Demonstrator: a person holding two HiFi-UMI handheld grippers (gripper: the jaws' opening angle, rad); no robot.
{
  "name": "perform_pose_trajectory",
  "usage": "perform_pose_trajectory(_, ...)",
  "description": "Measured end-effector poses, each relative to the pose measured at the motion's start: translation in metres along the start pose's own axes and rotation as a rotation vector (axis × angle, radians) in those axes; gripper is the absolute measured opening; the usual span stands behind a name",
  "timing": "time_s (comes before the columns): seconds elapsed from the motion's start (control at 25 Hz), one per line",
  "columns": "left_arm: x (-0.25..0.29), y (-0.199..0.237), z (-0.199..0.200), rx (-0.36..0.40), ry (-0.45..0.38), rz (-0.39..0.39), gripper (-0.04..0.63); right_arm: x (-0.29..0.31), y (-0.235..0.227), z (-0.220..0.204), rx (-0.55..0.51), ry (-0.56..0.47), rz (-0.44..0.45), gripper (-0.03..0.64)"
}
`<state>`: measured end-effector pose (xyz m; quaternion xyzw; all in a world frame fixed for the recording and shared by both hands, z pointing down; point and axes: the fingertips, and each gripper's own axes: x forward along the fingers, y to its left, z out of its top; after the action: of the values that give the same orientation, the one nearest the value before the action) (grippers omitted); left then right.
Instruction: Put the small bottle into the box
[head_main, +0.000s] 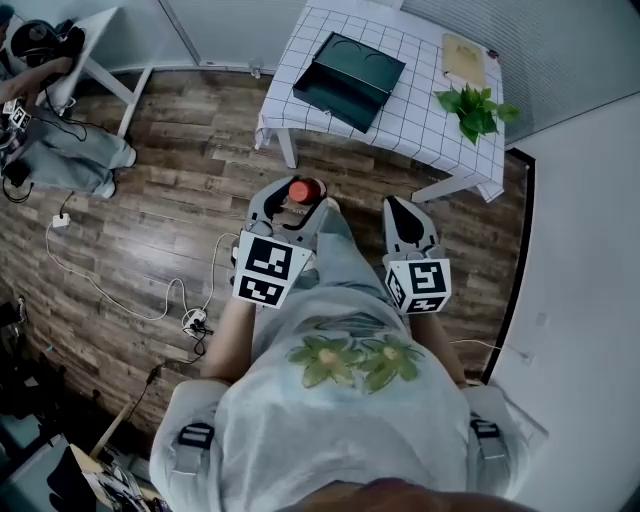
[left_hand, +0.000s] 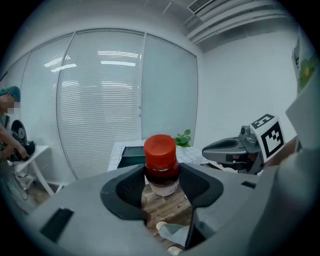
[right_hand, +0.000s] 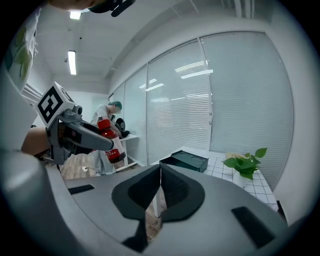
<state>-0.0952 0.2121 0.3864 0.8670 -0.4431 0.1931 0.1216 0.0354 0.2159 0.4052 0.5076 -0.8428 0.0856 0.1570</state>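
**While the Bottle Is Held Short of the Table**

As the person's chest fills the lower head view, both forearms are largely hidden behind the grippers' marker cubes. The left gripper (head_main: 292, 206) has its jaws clamped on the small bottle (left_hand: 161, 161) just below its red cap. The bottle stands upright over the wood floor (head_main: 170, 190), apart from the table. Its base is cut off behind the jaw pads. Its red label carries white print, too small to read in the right gripper view. The right gripper (head_main: 403, 211) is beside the left, jaws pressed together with nothing between them. Cables (head_main: 190, 318) lie on the floor. Beyond, the checked-cloth table (head_main: 425, 120) bears the dark box (head_main: 348, 68), lying open, a leafy plant (head_main: 476, 108) and a tan flat item (head_main: 463, 58) that is hard to identify. A second person (head_main: 62, 150) is cut off at the far left edge.
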Motion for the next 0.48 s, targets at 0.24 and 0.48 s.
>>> perform_pose_trajectory(0.24, 0.036, 0.017, 0.019, 0.018, 0.012, -0.007, 0.221, 0.028, -0.041, 0.008, 0.032, -0.005, -0.04, 0.008)
perform_pose_trajectory(0.48, 0.073, 0.04, 0.044, 0.028, 0.015, -0.01, 0.221, 0.063, -0.069, 0.025, 0.041, -0.015, -0.047, 0.008)
